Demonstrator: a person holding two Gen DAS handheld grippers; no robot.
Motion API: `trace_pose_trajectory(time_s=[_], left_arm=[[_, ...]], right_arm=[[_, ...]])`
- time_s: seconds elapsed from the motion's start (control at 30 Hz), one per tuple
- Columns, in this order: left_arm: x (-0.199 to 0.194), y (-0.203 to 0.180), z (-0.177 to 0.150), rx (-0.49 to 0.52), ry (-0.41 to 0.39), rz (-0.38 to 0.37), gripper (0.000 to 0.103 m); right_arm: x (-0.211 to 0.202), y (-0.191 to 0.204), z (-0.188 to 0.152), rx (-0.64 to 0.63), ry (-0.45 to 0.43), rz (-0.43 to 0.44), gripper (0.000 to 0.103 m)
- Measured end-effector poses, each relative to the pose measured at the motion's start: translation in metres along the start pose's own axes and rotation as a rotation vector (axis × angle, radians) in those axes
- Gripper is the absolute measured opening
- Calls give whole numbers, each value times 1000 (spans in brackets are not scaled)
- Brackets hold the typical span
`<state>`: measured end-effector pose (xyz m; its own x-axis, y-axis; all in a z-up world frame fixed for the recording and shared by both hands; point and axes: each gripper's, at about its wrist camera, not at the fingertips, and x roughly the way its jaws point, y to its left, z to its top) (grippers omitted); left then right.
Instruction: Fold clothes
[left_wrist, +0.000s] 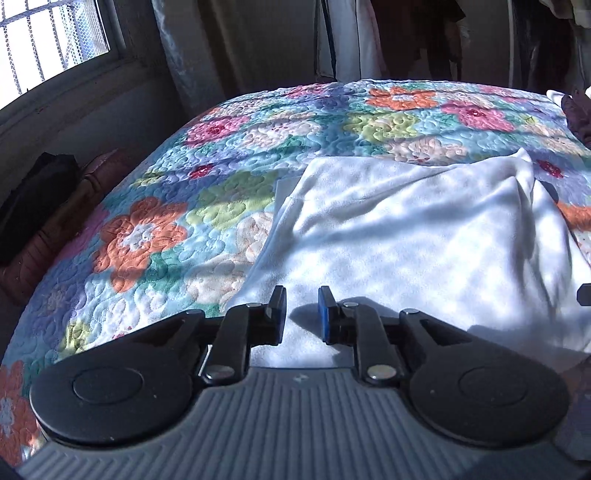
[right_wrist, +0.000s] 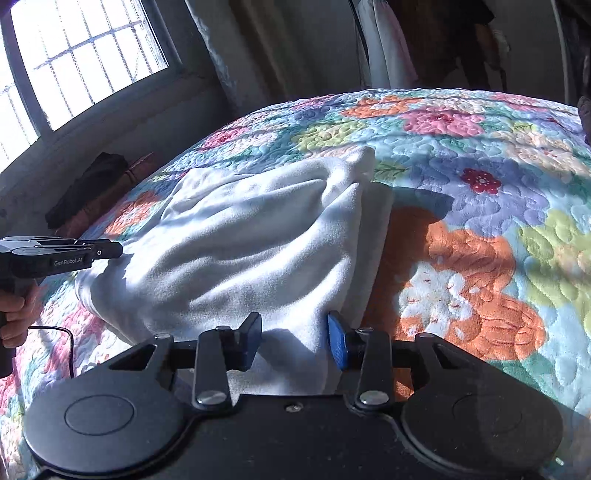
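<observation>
The left tongs (left_wrist: 302, 314) stand partly open over the near left edge of the white cloth (left_wrist: 417, 243), gripping nothing; the fabric lies flat beneath the gap. The right tongs (right_wrist: 295, 341) are parted wider, and the cloth's near right edge sits between the pads, which have not closed on it. Both sit at the near hem, one at each side, likely so the edge can be lifted evenly and carried over for the next fold. The cloth lies on the bed (left_wrist: 155, 229), already doubled, its far corner bunched up. Beyond it the floral quilt runs to a window (right_wrist: 85, 55) far left and hanging clothes (left_wrist: 436, 40) behind.
</observation>
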<state>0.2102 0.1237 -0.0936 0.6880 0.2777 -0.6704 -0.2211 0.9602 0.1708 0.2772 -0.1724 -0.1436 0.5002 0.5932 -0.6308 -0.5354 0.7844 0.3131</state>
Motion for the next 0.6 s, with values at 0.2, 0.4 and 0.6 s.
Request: trace_pose_trajectory(time_s=[0.2, 0.4, 0.6], left_arm=[[8, -8, -2, 21, 41, 3, 22], [18, -15, -7, 97, 78, 15, 33], [7, -13, 13, 133, -2, -63, 33]], right_arm=[[-46, 7, 9, 30, -165, 125, 7], [-17, 3, -2, 36, 125, -54, 4], [-23, 33, 7, -148, 90, -179, 12]])
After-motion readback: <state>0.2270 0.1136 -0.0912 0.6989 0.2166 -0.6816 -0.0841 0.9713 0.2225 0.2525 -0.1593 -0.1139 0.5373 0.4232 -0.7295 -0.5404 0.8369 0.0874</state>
